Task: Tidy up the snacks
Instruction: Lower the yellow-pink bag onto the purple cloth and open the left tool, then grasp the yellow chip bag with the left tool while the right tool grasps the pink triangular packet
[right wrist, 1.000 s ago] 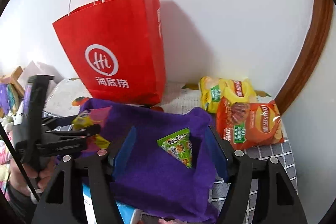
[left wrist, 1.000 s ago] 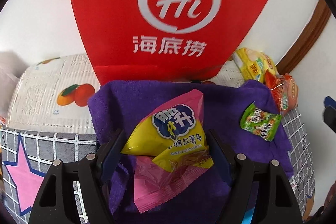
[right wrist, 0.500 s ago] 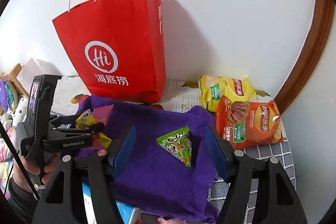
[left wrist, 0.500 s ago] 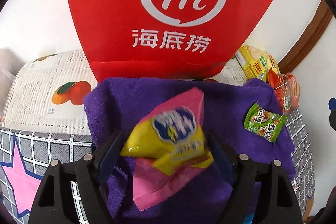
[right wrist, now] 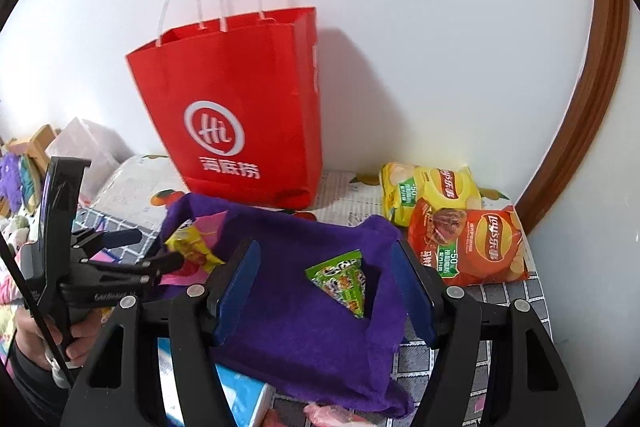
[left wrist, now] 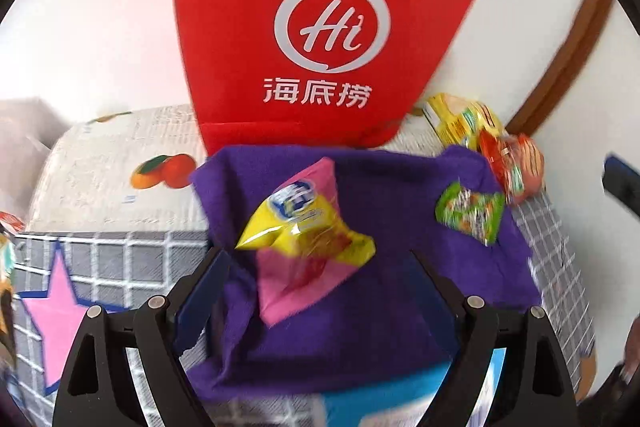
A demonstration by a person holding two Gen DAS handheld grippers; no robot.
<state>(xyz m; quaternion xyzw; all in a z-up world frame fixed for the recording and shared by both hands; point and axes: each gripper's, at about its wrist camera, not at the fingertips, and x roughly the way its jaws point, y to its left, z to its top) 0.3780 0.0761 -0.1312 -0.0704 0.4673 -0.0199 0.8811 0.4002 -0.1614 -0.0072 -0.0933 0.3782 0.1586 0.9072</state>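
A yellow-and-pink sweet potato snack pouch (left wrist: 304, 239) lies on the purple towel (left wrist: 380, 307), just ahead of my left gripper (left wrist: 320, 263). The left jaws are opening and stand wide to either side of the pouch without pressing on it. A small green snack packet (right wrist: 340, 281) rests on the same towel (right wrist: 300, 327), beyond my right gripper (right wrist: 326, 251), which is open and holds nothing. The red paper bag (right wrist: 240, 107) stands upright behind the towel against the wall. From the right wrist, the left gripper (right wrist: 160, 247) shows beside the pouch (right wrist: 192, 247).
A yellow chip bag (right wrist: 428, 195) and an orange-red chip bag (right wrist: 468, 247) lie at the back right by a brown wooden frame (right wrist: 592, 131). The checked cloth with a pink star (left wrist: 56, 303) covers the surface. A blue-and-white box (right wrist: 240, 395) pokes out under the towel.
The left jaws have spread wider and let the pouch go; it now lies loose on the towel. The left gripper has drawn back and up. The right gripper rose slightly.
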